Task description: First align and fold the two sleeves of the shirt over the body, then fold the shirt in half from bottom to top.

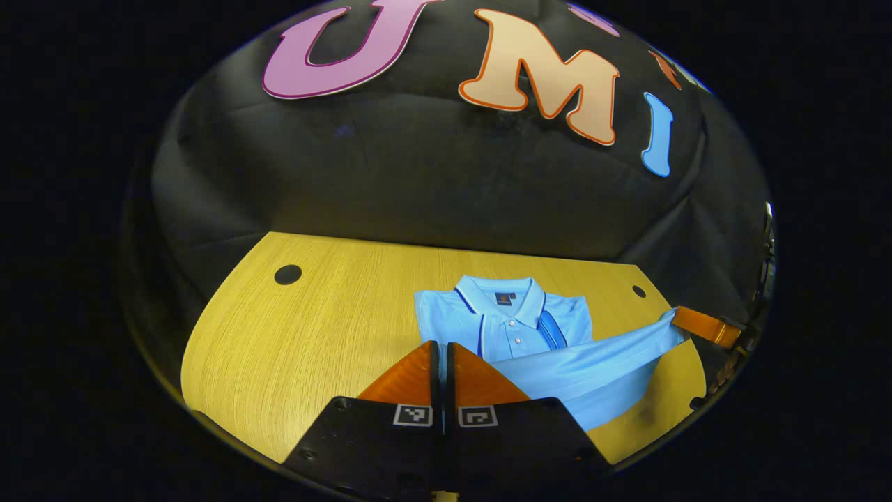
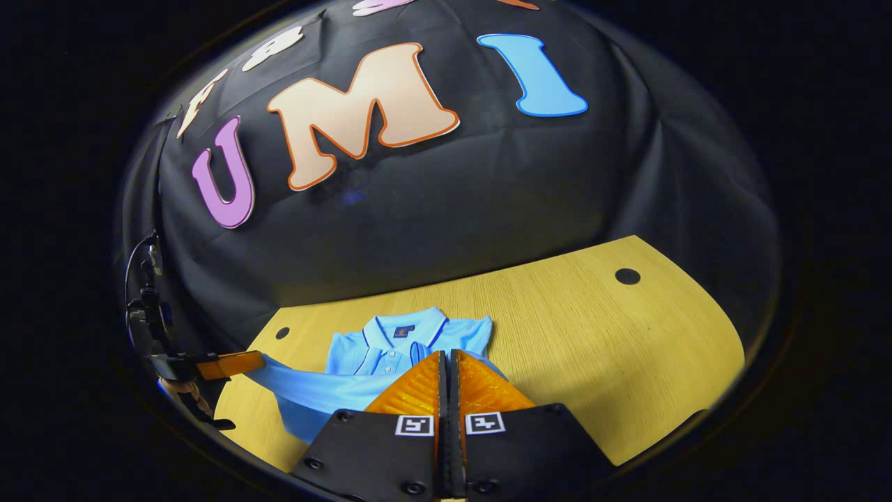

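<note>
Stretching between both hand-held grippers: shirt (image 1: 557, 362)

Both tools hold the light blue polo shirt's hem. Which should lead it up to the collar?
Left, probably: the left tool sits nearer the collar of the light blue polo shirt, which looks larger in its view; the right tool sees it smaller.

Black gripper housing (image 1: 446, 446) across the lower centre of the left gripper view, with two square black-and-white coded markers side by side and round screw heads near the corners. Same black body (image 2: 446, 453) in the right gripper view: paired markers, screws along the lower edge, faceted wedge-shaped fingers.
</note>
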A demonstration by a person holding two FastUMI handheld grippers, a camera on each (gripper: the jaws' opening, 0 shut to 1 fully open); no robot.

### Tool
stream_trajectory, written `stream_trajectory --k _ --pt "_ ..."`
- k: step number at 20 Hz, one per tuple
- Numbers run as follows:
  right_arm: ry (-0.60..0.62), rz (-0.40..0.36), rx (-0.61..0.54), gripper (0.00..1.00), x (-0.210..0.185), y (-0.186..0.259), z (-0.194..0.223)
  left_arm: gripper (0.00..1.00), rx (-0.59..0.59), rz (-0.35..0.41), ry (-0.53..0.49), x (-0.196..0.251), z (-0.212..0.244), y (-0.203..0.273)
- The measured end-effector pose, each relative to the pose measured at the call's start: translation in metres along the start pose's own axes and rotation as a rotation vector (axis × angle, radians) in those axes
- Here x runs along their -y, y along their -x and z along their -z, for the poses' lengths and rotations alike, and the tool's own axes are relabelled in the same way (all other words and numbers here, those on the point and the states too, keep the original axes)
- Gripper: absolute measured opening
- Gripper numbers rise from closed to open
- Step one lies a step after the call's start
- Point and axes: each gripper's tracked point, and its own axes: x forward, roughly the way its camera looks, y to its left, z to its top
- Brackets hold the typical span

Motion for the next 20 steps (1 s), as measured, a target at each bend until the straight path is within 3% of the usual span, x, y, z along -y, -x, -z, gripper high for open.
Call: stream_trajectory --k 5,10,14,15,16,19,20 --pt "-0.035 0.050 0.005 0.02 0.012 -0.058 -0.005 0.00 0.016 0.004 -0.029 -0.008 -0.015 -0.052" --pt "-0.061 0.079 -0.010 0.02 0.021 -0.110 0.007 0.00 0.010 -0.050 -0.047 -0.023 -0.009 -0.099" --pt "-0.078 0.109 -0.018 0.02 0.027 -0.138 0.020 0.00 0.008 -0.011 -0.037 -0.021 0.003 -0.130" --pt "-0.064 0.130 -0.013 0.00 0.033 -0.141 0.023 0.03 0.019 0.000 -0.029 -0.017 0.001 -0.131" --pt "-0.046 0.135 -0.003 0.00 0.033 -0.143 0.022 0.14 0.017 0.023 -0.027 -0.013 0.002 -0.135" --pt "0.070 0.155 0.066 0.96 0.033 -0.122 0.004 0.93 0.054 -0.023 -0.067 -0.020 -0.008 -0.123" --pt "0.111 0.160 0.089 0.98 0.032 -0.113 -0.002 0.93 0.080 -0.039 -0.071 -0.021 -0.016 -0.114"
